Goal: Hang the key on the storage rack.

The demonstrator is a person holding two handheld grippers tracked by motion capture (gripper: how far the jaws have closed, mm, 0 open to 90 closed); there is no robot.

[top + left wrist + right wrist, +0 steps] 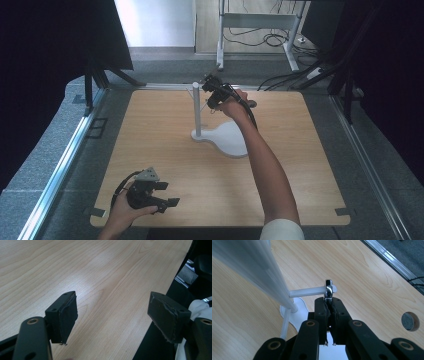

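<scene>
Metal ring (328,289) pinched by right gripper (329,305) at stand peg (308,291); left gripper (112,315) spread.

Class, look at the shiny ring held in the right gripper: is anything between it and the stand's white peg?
Nothing visible is in the way. The right gripper is shut on the ring, which is already at the tip of the peg; the right gripper view cannot settle whether it is threaded on.

Stand (198,112) mid-table (150,130); right gripper (212,90) beside its post — left gripper (162,195) near-left
</scene>
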